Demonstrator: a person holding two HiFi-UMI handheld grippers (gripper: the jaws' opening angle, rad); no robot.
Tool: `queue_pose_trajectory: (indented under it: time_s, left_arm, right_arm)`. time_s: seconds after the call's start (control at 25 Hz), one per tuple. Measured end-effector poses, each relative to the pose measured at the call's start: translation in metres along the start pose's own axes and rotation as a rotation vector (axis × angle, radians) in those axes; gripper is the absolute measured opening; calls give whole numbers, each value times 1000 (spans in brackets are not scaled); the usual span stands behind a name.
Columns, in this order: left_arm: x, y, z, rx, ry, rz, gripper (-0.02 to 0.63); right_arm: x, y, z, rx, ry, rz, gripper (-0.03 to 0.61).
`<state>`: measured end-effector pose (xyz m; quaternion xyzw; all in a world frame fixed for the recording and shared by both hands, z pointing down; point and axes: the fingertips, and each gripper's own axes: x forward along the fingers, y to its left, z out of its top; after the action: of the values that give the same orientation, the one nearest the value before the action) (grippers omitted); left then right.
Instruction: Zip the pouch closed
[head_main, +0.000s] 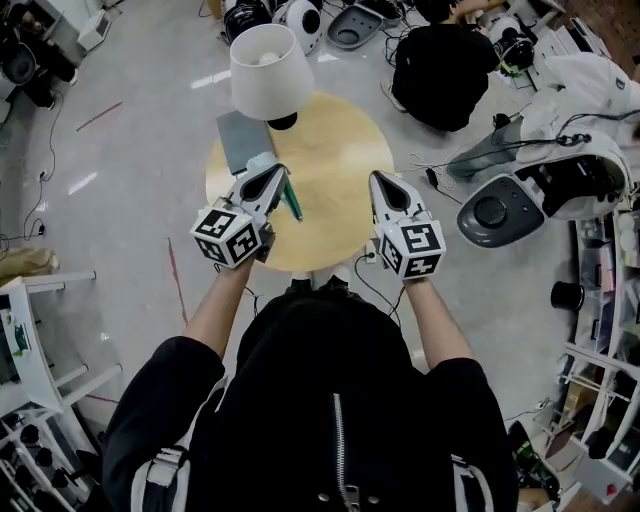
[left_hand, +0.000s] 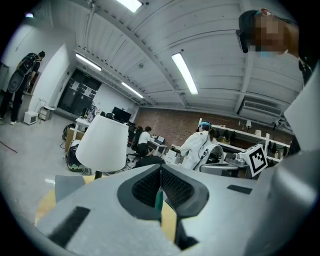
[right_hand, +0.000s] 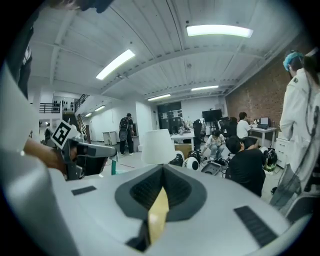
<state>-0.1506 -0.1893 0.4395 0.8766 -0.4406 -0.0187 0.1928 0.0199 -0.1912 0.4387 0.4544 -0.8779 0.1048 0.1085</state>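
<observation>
A thin green pouch (head_main: 291, 201) hangs edge-on over the round wooden table (head_main: 340, 140), left of centre. My left gripper (head_main: 270, 176) is shut on its upper part; in the left gripper view a green sliver of the pouch (left_hand: 158, 200) shows between the closed pads. From the right gripper view the pouch (right_hand: 113, 167) hangs as an upright green strip below the left gripper (right_hand: 87, 152). My right gripper (head_main: 382, 181) hovers over the table's right side, apart from the pouch. Its jaws (right_hand: 162, 170) meet at the tips with nothing between them.
A lamp with a white shade (head_main: 270, 70) stands at the table's far left edge. A flat grey item (head_main: 240, 138) lies beside it. Around the table the floor holds robot parts, cables and a seated person in black (head_main: 440, 70).
</observation>
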Motion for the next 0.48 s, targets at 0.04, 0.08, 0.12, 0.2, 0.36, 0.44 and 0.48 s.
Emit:
queue_pose_trajectory:
  time_s: [0.04, 0.08, 0.12, 0.2, 0.36, 0.44, 0.48]
  left_arm:
    - [-1, 0, 0, -1, -1, 2, 8]
    - [-1, 0, 0, -2, -1, 3, 8]
    - [-1, 1, -1, -4, -2, 5, 8]
    - [-1, 1, -2, -7, -1, 7, 8]
    - [-3, 1, -4, -11, 0, 7, 8]
    - [-3, 1, -5, -12, 2, 5, 8]
    - [-2, 2, -5, -13, 4, 5, 9]
  right_arm:
    - [1, 0, 1, 0, 0, 2, 3]
    - [2, 1, 1, 0, 2, 3, 3]
    - [2, 1, 1, -1, 4, 5, 3]
    - [3, 1, 0, -1, 7, 7, 3]
    - [3, 4, -3, -2, 5, 11, 3]
    - [4, 4, -3, 1, 6, 12, 3]
    - [5, 4, -3, 2, 7, 12, 3]
